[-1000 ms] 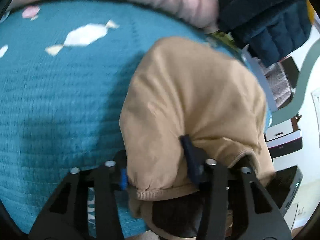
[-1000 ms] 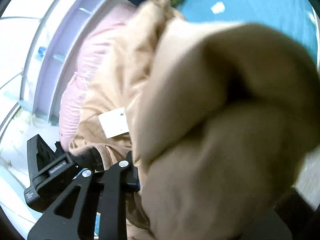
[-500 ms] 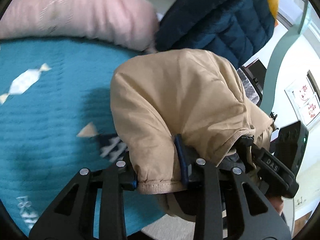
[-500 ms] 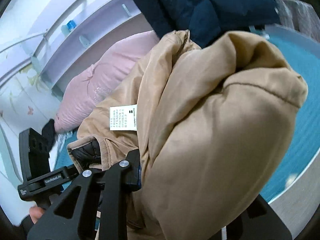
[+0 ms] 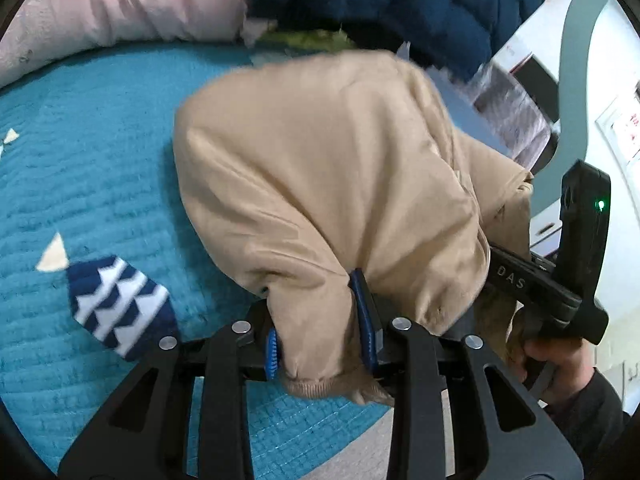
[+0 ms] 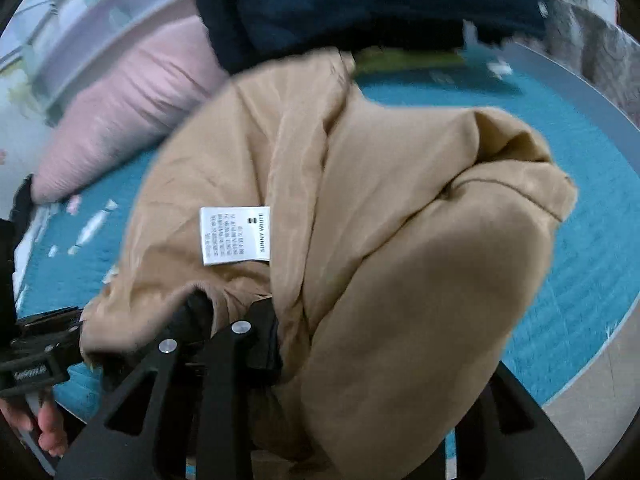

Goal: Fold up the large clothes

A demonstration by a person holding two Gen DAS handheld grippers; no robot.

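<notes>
Jacket [image 5: 340, 184] cloth hangs bunched between both claws above the teal blanket [image 5: 100, 152], its ribbed hem clamped in the left claw [image 5: 322, 346], while the right claw [image 6: 320, 344], buried in folds, is easing apart.

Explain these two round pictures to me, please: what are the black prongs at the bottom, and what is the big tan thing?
There is no robot here. A person holds a hand tool with a two-finger claw in each hand, and a wide-angle camera on each tool looks along its fingers, hence the round pictures. One picture comes from the left claw, the other from the right claw.

The tan thing is a jacket, gripped by both claws above a blue quilted mat. The left claw's blue pads pinch its ribbed hem. The right claw's jaws are opening, with tan cloth draped over them. A white care label shows the lining.

Behind lie a pink padded garment and a dark blue puffy jacket. The left picture also shows the hand holding the other tool.
</notes>
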